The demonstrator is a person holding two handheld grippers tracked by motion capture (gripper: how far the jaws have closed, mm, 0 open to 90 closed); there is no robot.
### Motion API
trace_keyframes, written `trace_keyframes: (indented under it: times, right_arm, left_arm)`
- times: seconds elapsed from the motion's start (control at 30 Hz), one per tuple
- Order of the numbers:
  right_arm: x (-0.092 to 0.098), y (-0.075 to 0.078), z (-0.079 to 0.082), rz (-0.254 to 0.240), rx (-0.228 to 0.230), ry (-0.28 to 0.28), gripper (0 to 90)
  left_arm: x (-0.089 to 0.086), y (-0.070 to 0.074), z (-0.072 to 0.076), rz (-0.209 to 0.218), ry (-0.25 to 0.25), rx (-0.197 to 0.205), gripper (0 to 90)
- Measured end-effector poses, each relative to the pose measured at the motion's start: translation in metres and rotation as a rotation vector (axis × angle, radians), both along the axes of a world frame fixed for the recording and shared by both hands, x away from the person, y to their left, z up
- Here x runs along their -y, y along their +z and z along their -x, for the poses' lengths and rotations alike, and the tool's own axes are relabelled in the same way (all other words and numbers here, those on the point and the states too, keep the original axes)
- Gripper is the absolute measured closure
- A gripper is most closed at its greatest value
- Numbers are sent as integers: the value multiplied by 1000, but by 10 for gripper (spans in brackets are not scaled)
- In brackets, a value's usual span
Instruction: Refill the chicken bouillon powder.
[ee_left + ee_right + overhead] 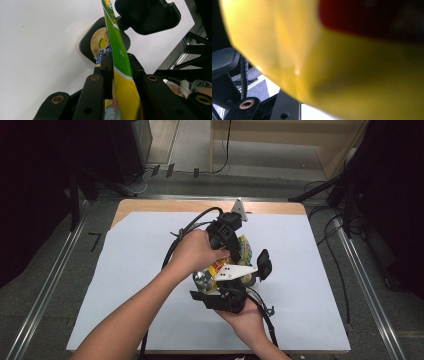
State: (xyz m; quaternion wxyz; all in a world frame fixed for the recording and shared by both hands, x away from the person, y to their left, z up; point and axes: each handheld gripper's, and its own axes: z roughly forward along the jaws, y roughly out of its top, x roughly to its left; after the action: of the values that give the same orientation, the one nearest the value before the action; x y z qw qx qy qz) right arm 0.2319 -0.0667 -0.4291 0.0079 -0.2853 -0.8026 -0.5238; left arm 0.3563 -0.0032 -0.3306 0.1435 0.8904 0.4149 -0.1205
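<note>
With the bag held above the middle of the bench, the left gripper clamped on its edge and the right gripper apparently gripping its body, any pull needed to be slow and opposed.
</note>
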Motion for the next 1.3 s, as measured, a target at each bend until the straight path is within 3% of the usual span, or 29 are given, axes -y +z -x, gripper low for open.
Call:
trace_keyframes:
  times: [1.3]
  right_arm:
    - [-1, -5, 1, -1, 2, -12, 644]
  left_arm:
    - [1, -5, 0, -13, -14, -3, 790]
